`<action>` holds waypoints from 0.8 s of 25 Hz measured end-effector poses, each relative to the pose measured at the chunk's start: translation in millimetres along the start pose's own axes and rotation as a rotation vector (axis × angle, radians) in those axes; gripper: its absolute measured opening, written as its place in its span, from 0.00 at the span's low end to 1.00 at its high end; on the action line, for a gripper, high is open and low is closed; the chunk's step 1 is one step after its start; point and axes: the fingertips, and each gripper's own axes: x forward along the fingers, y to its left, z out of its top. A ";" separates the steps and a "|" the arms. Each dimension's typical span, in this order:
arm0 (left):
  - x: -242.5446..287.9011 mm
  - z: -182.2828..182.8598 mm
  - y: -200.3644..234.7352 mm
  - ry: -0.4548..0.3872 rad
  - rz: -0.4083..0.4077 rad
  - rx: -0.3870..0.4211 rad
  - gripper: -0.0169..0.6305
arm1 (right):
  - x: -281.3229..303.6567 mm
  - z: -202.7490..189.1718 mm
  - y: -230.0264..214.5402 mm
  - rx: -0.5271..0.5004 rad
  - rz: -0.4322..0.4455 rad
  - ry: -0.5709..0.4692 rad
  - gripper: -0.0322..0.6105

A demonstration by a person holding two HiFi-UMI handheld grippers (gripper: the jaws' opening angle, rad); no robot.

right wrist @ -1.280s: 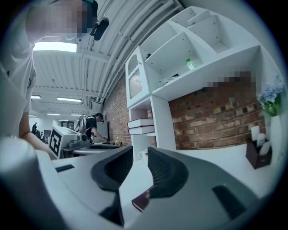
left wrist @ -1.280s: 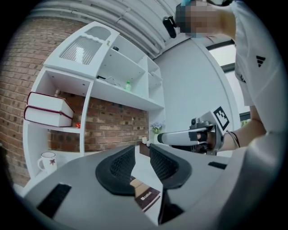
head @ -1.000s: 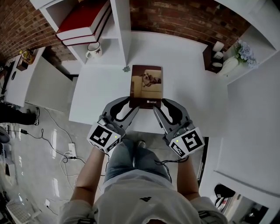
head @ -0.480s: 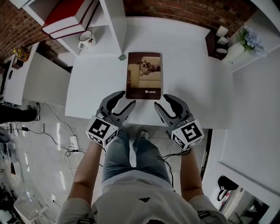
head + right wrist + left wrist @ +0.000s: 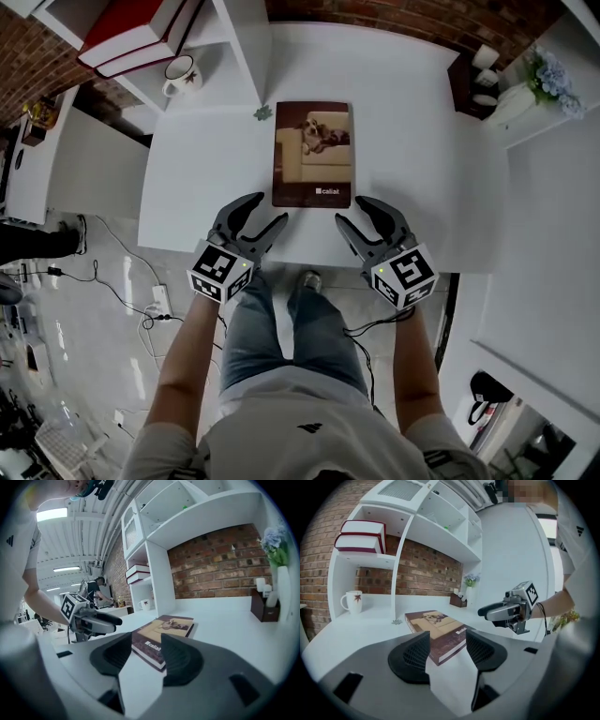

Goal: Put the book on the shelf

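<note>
A brown book [image 5: 314,154] with a dog on its cover lies flat on the white table [image 5: 412,169], also seen as the book [image 5: 436,632] and the book [image 5: 161,637] in the gripper views. My left gripper [image 5: 262,217] sits just near of its near left corner, jaws opening, nothing between them. The right gripper [image 5: 355,216] sits near of the near right corner, jaws opening and empty too. The white shelf unit [image 5: 239,52] stands at the far left.
Two red books [image 5: 131,42] lie stacked in a shelf compartment, with a white mug [image 5: 180,77] below them. A small green thing [image 5: 262,113] lies by the book's far left corner. A dark box [image 5: 469,80] and a vase of flowers [image 5: 539,84] are far right.
Both grippers have let go of the book's near edge and drawn back toward me, their jaws spreading wider. The book stays flat on the table.
</note>
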 end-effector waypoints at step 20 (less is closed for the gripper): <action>18.6 -32.9 12.9 0.115 -0.014 0.002 0.41 | 22.8 -57.5 -20.7 -0.065 0.034 0.247 0.38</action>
